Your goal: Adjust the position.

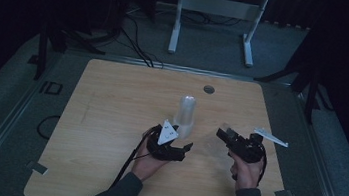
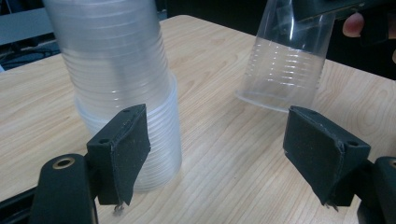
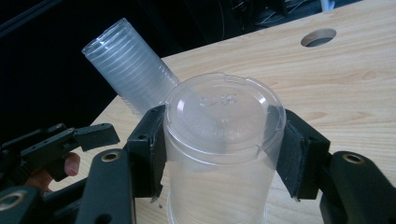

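Cups of clear ribbed plastic were the work in hand on the wooden table (image 1: 109,120). A tall stack of cups (image 1: 186,115), nested upside down, stood near the middle of the high view, and it filled the upper left of the left gripper view (image 2: 122,79) and leaned in the upper left of the right gripper view (image 3: 128,70). The left gripper (image 1: 183,152) lay just below the stack in the high view; its jaws stood apart with bare table between them, the left pad close beside the stack's base, gripping nothing. The right gripper (image 1: 222,133), at centre right of the high view, was clamped on a single cup (image 3: 223,149), held bottom up with a pad pressed on either side near its closed end. That cup showed in the upper right of the left gripper view (image 2: 286,65), its open rim low over the wood.
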`<state>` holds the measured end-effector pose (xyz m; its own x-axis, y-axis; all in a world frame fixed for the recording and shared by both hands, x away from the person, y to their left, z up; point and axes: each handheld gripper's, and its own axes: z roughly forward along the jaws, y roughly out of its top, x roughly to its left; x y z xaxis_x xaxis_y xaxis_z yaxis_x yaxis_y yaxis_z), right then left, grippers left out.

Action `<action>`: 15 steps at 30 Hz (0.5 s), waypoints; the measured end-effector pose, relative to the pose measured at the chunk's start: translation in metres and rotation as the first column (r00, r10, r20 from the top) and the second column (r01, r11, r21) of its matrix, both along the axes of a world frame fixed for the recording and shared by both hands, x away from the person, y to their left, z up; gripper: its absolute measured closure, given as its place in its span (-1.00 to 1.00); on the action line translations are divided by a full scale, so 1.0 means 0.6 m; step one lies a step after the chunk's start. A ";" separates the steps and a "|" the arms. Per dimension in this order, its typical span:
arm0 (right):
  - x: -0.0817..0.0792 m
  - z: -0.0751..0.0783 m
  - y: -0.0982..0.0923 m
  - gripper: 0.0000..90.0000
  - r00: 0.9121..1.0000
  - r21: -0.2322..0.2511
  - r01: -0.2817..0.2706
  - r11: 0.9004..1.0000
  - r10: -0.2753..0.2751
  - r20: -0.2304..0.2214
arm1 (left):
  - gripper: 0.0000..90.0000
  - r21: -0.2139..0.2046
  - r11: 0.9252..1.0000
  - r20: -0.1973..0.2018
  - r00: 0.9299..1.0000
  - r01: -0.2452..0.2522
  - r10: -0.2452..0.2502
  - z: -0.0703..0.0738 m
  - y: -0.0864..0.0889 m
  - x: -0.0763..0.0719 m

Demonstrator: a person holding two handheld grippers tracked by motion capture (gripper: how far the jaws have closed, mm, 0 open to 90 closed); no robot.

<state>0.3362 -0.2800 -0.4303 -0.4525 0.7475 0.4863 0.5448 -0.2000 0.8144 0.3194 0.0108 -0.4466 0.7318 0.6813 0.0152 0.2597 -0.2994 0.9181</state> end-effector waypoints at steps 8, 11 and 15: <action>-0.004 -0.008 -0.001 -0.08 1.000 0.035 0.005 0.999 -0.005 -0.013 | -0.50 0.000 1.000 0.000 1.000 0.014 -0.014 0.001 -0.008 0.000; -0.005 -0.009 0.000 -0.08 1.000 0.045 0.004 0.999 -0.003 -0.015 | -0.50 0.001 1.000 -0.001 1.000 0.014 -0.014 0.001 -0.010 0.000; -0.007 -0.011 0.002 -0.08 1.000 0.057 0.001 0.998 0.000 -0.018 | -0.50 -0.001 1.000 -0.007 1.000 0.027 -0.027 0.001 -0.016 0.001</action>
